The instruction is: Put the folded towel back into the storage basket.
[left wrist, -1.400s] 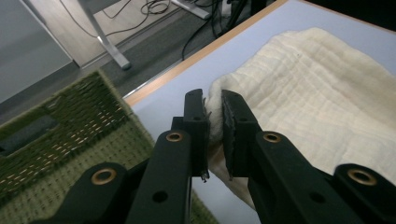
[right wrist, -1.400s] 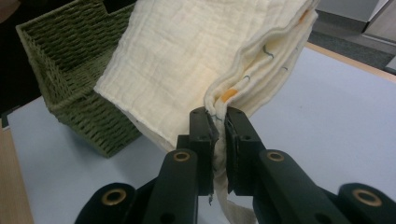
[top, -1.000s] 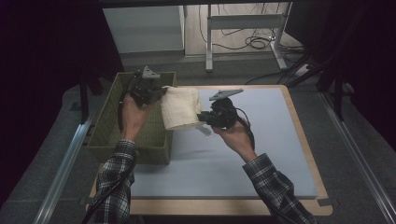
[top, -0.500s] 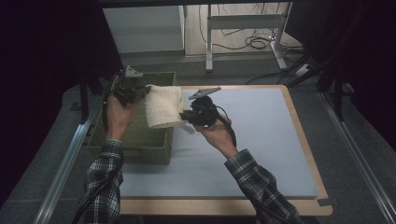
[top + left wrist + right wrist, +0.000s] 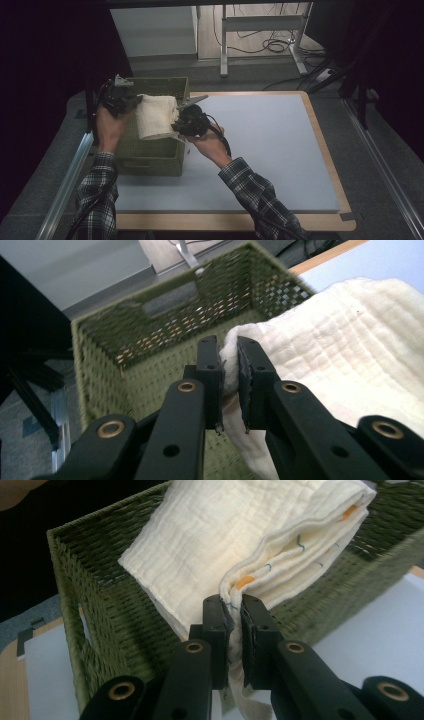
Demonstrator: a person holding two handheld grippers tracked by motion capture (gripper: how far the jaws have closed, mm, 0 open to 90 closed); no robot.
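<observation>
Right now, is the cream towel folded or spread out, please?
Folded: the towel shows stacked layered edges, pinched by the left gripper and right gripper.

Wooden-edged table under a pale blue-grey mat, green woven basket standing on the mat's left edge, small dark tape piece at the table's near right corner

Black cables trail, seemingly loose, beneath a metal desk frame.
</observation>
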